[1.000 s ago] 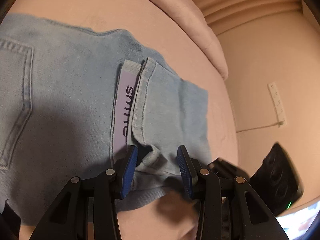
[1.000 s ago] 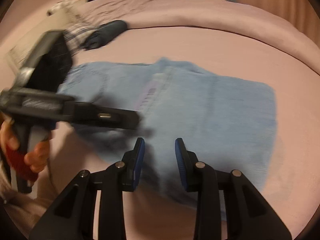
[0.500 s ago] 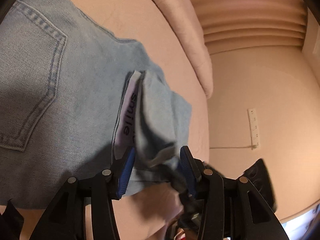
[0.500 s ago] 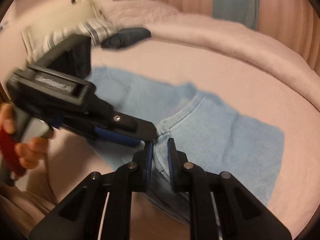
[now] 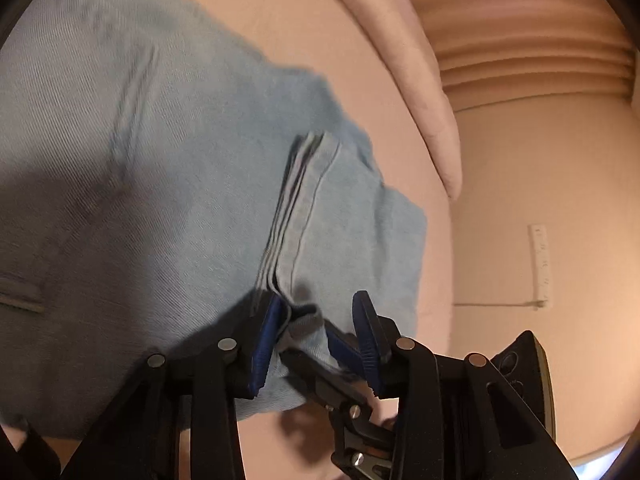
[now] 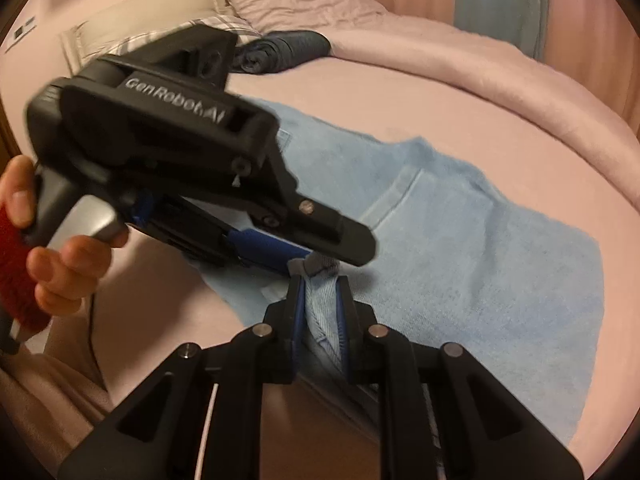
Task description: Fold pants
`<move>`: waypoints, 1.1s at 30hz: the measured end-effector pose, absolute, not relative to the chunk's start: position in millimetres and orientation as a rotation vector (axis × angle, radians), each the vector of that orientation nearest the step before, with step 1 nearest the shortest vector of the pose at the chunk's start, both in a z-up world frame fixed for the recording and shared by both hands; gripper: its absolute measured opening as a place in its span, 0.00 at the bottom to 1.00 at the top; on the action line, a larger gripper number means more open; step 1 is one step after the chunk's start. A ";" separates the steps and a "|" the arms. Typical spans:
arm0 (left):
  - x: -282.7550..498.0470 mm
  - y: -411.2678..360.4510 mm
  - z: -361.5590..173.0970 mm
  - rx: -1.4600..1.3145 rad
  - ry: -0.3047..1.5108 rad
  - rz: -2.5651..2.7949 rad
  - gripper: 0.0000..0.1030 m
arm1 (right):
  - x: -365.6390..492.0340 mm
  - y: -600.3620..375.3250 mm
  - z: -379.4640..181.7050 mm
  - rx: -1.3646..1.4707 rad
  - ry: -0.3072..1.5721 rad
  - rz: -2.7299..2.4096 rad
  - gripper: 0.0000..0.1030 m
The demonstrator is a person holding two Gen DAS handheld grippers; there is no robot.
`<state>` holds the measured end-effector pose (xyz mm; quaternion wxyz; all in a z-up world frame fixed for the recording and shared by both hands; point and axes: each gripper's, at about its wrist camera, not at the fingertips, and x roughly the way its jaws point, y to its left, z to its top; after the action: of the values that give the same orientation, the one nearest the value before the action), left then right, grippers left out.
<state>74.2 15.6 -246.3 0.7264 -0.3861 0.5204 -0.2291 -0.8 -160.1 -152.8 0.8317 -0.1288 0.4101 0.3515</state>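
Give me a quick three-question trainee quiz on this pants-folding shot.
1. True or false: the right gripper is shut on the jeans.
2. The left gripper is: A) open around a fold of denim, B) away from the jeans, C) holding a pillow.
3. Fill in: the jeans lie on a pink ____.

Key: 1 true; 2 A; 3 bed.

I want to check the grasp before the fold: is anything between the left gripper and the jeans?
Nothing visible is. The left gripper has the bunched edge of the jeans between its fingers, and the right gripper pinches the same edge right beside it on the pink bed.
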 end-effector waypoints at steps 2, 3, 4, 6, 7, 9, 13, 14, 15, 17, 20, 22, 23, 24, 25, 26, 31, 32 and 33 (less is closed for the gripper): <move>72.5 19.4 -227.2 -0.796 1.074 -0.482 0.36 | -2.5 -159.8 -151.7 -0.272 0.869 0.752 0.23; 73.6 20.5 -218.3 -0.784 1.035 -0.485 0.36 | -4.4 -159.2 -153.1 -0.276 0.865 0.752 0.24; 76.9 19.1 -211.2 -0.777 1.004 -0.502 0.36 | -5.4 -158.4 -154.0 -0.274 0.864 0.752 0.25; 92.6 5.9 -205.8 -0.770 1.023 -0.585 0.36 | -4.1 -157.8 -154.6 -0.242 0.871 0.753 0.29; 99.0 0.2 -208.3 -0.764 1.048 -0.610 0.36 | -3.2 -157.5 -154.6 -0.214 0.880 0.754 0.33; 117.8 -16.8 -218.5 -0.743 1.111 -0.615 0.36 | -4.8 -155.0 -154.7 -0.188 0.885 0.754 0.43; 149.7 -36.4 -241.0 -0.641 1.182 -0.509 0.36 | -14.2 -148.0 -153.3 -0.203 0.860 0.719 0.45; 153.1 -37.4 -246.7 -0.646 1.199 -0.499 0.35 | -17.1 -149.2 -152.8 -0.190 0.861 0.719 0.45; 155.0 -37.0 -250.3 -0.659 1.205 -0.497 0.34 | -19.6 -150.0 -153.2 -0.187 0.862 0.721 0.45; 159.6 -32.2 -253.1 -0.664 1.210 -0.494 0.26 | -22.5 -150.8 -156.0 -0.191 0.867 0.719 0.45; 163.3 -25.4 -259.9 -0.665 1.221 -0.478 0.07 | -24.2 -151.1 -156.7 -0.177 0.862 0.716 0.45; 164.4 -17.2 -263.5 -0.725 1.230 -0.488 0.06 | -24.7 -150.2 -155.1 -0.178 0.862 0.713 0.45; 161.5 -13.4 -262.2 -0.738 1.228 -0.493 0.06 | -26.3 -150.3 -152.5 -0.180 0.865 0.712 0.45; 157.5 -12.2 -259.3 -0.724 1.220 -0.496 0.06 | -28.2 -152.5 -148.7 -0.171 0.872 0.712 0.45; 155.1 -9.5 -252.3 -0.697 1.204 -0.501 0.06 | -30.3 -158.3 -142.2 -0.138 0.881 0.724 0.46; 149.7 -9.8 -245.9 -0.649 1.190 -0.499 0.07 | -33.0 -163.8 -137.4 -0.106 0.883 0.741 0.46; 125.2 -9.4 -228.3 -0.515 1.163 -0.531 0.14 | -36.6 -207.3 -105.4 0.009 0.842 0.706 0.43; 117.5 -12.7 -222.3 -0.501 1.146 -0.560 0.14 | -39.2 -218.3 -103.4 0.019 0.837 0.681 0.43; 111.3 -16.9 -217.6 -0.491 1.133 -0.583 0.14 | -33.4 -232.4 -98.5 0.031 0.826 0.629 0.43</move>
<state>111.3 -16.9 -217.6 0.7757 -0.2268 0.5236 -0.2696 -33.4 -232.4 -98.5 0.8682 0.0148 0.3945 0.3006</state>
